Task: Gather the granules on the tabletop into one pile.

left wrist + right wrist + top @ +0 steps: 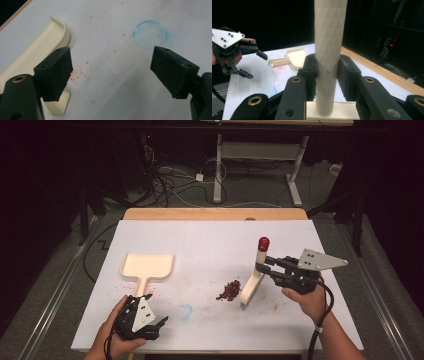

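At far left on the bench (210,240), the cream dustpan (148,266) lies flat, pan end away from the person, handle pointing back at the left hand-held gripper (159,324). That hand-held gripper sits low at the near edge, jaws spread with nothing between them; in the left gripper view the dustpan's handle end (56,105) lies just beside and partly under one pad, not pinched. A faint blue ring mark (185,311) sits just right of it.

Mid-bench: small pile of dark red crumbs (229,290), well apart from the dustpan, roughly level with its handle.

Just right of the pile: the cream brush (252,282), head down near the bench, handle running up and slightly away to a red cap (263,243). Long axis is near upright. The right hand-held gripper (261,266) comes in from the right, roughly level, pinching the brush handle (328,57) mid-length; pads press both sides.

Key relation: crumbs lie between brush and dustpan, brush nearest the pile. My read: a sweep would run leftward toward the pan mouth, and the dustpan likely needs turning or shifting first, since its mouth faces away from the pile.
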The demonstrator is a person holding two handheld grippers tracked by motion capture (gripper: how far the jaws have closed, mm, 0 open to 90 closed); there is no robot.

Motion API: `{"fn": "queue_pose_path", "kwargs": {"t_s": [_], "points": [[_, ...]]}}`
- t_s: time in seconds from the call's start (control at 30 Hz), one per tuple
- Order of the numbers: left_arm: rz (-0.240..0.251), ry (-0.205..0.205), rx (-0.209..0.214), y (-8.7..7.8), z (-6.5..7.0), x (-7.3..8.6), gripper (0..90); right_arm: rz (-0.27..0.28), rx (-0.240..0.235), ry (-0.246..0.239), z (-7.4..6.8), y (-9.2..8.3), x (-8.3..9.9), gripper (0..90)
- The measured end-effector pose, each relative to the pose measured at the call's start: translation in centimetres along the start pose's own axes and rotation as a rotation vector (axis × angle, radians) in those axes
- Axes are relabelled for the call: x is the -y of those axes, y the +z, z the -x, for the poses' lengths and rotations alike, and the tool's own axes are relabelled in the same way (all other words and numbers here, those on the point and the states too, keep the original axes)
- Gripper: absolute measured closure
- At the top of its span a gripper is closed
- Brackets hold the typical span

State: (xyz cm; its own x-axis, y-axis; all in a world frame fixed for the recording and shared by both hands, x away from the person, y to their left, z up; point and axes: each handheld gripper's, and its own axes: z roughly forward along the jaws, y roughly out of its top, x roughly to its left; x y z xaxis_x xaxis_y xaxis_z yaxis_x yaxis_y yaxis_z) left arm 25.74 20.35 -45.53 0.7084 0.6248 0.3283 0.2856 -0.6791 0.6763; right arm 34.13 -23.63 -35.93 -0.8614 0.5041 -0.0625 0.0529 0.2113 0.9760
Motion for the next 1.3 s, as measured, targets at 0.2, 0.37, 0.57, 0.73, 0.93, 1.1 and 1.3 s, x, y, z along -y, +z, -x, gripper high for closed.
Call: {"fn": "queue_pose_path", "kwargs": {"t_s": [0.2, 0.37, 0.57, 0.73, 0.93, 1.1, 1.3], "points": [[0.004, 0.001, 0.001, 0.0, -0.1, 0.0, 17.2, -0.031, 0.139, 0.021, -1.5, -3.2, -0.8, 70.1], [0.013, 0.002, -0.003, -0.2, -0.2, 0.0, 17.2, -0.073, 0.281, 0.064, -3.2, -5.6, -0.9, 70.1], [0.025, -0.007, -0.015, -0.5, -0.4, 0.0, 17.2, -0.165, 0.419, 0.112, -4.8, -7.3, -0.9, 70.0], [0.027, -0.006, -0.015, -0.5, -0.4, -0.1, 17.2, -0.228, 0.47, 0.196, -4.4, -7.4, 0.2, 70.1], [0.021, -0.004, -0.011, -0.3, -0.4, -0.1, 17.2, -0.274, 0.474, 0.281, -2.2, -6.6, 1.4, 69.9], [0.017, -0.007, -0.005, -0.1, -0.3, -0.2, 17.2, -0.284, 0.525, 0.288, 0.2, -5.0, 1.6, 69.9], [0.01, -0.006, 0.0, 0.0, -0.2, -0.1, 17.2, -0.31, 0.587, 0.324, 3.6, -3.2, 2.5, 68.5]]}}
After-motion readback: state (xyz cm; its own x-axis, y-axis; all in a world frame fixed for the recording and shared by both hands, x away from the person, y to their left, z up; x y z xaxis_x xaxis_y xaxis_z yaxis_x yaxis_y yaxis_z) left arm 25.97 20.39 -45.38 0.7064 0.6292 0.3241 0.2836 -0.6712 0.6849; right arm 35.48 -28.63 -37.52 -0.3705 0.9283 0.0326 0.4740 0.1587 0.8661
